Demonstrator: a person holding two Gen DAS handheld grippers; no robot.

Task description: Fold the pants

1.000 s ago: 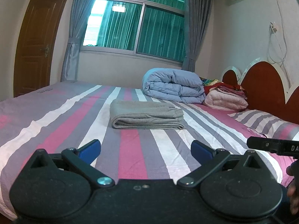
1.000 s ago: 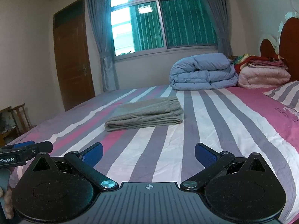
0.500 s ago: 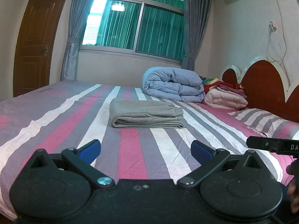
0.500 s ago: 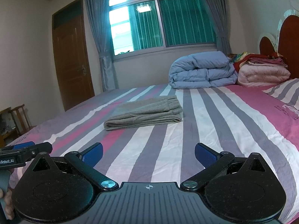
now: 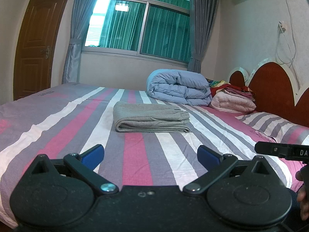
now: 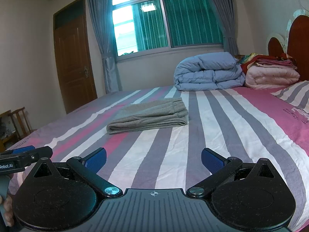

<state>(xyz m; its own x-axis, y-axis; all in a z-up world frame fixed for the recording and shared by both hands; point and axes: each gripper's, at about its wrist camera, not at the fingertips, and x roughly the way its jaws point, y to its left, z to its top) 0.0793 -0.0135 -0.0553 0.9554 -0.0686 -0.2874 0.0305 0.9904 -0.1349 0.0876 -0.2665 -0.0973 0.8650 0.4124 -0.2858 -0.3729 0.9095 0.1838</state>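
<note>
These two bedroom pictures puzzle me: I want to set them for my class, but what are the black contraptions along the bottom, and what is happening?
No robot: a person holds a two-finger gripper in each hand, a camera on each. One view looks past the left gripper, the other past the right gripper. Both are open and hold nothing. On the striped bedsheet lie folded grey pants. Behind them sit a rolled pale-blue duvet and stacked pink blankets.
</note>
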